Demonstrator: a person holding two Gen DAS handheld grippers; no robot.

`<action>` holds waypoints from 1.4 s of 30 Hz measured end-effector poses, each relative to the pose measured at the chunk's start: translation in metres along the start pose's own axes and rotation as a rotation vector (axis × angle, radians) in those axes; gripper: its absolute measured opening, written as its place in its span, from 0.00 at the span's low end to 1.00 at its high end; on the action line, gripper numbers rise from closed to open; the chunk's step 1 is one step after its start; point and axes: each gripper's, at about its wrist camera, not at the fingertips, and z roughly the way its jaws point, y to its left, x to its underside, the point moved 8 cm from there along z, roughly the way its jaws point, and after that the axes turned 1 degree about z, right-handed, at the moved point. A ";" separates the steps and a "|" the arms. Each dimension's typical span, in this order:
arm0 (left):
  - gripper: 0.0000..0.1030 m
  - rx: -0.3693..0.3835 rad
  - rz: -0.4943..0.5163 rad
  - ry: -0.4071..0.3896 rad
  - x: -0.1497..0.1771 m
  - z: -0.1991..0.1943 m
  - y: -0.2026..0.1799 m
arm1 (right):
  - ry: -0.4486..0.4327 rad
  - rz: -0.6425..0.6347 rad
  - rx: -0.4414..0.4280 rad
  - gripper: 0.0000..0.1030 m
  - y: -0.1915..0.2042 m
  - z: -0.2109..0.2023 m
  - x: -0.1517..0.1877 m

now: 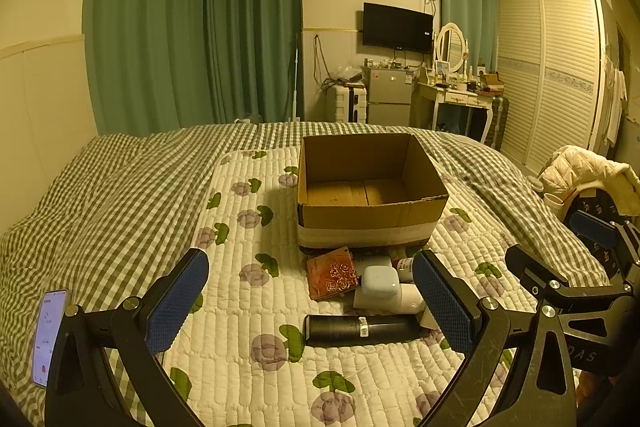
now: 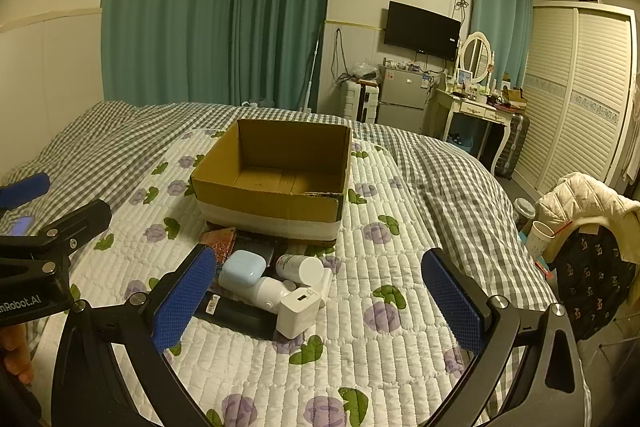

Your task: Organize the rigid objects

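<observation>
The cardboard box sits open on the quilted bed, nothing visible inside it, so the sorting looks barely begun. Just in front of the box lies the heap: a black cylinder, a pale blue case, a white charger, a small white bottle and a reddish embossed wallet. The left gripper and right gripper both hover, jaws spread wide, holding nothing. Next, I'd guess, one must drop onto a piece, probably the charger nearest the right, and close squarely.
</observation>
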 end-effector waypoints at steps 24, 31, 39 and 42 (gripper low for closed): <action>1.00 0.008 -0.001 -0.003 0.001 0.000 0.000 | 0.022 0.006 0.001 1.00 -0.002 0.003 0.004; 1.00 0.007 -0.010 -0.003 -0.002 -0.001 0.001 | 0.031 -0.017 0.010 1.00 0.000 0.004 0.005; 1.00 -0.016 -0.004 0.053 0.003 0.029 0.000 | 0.103 -0.015 0.008 1.00 -0.003 0.031 0.005; 1.00 -0.029 -0.012 0.093 0.016 0.048 0.001 | 0.185 -0.006 -0.024 1.00 0.001 0.054 0.021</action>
